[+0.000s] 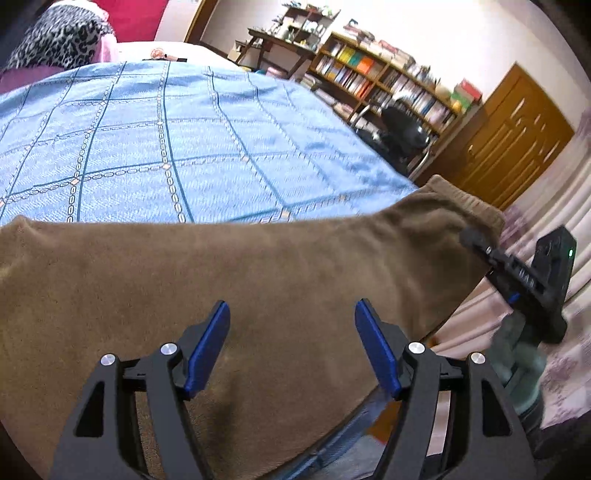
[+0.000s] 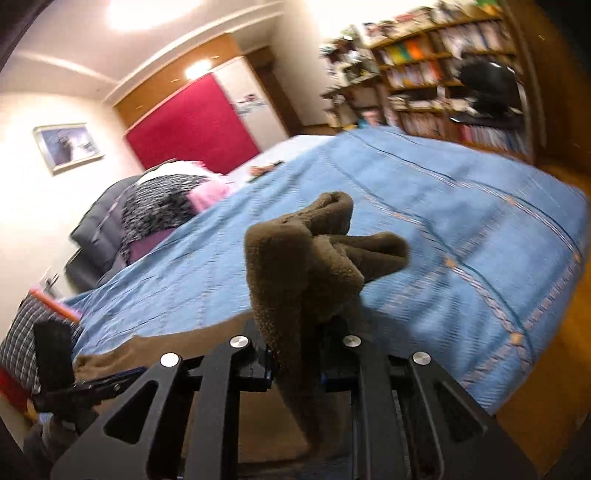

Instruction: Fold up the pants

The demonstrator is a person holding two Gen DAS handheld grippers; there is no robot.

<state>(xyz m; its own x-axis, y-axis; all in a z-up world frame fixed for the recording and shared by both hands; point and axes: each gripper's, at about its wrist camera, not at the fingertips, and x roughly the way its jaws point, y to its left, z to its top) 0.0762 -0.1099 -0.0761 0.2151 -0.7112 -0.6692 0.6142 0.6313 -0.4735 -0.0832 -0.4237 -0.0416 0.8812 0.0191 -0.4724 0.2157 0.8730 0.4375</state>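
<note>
Brown fleece pants (image 1: 229,266) lie stretched across the near edge of the bed. My left gripper (image 1: 291,325) is open, its blue pads (image 1: 208,343) spread wide just above the cloth, holding nothing. My right gripper (image 2: 295,332) is shut on a bunched end of the pants (image 2: 314,243), which sticks up between its jaws and hangs down in front. In the left wrist view the right gripper (image 1: 476,240) grips the pants' far right end at the bed's edge. The left gripper also shows at the left of the right wrist view (image 2: 74,384).
A blue patterned bedspread (image 1: 184,133) covers the bed. Pillows and a leopard-print cloth (image 1: 59,33) lie at its head. Bookshelves (image 1: 388,81) and a black chair (image 1: 402,129) stand beyond the bed. A wooden door (image 1: 517,140) is at the right.
</note>
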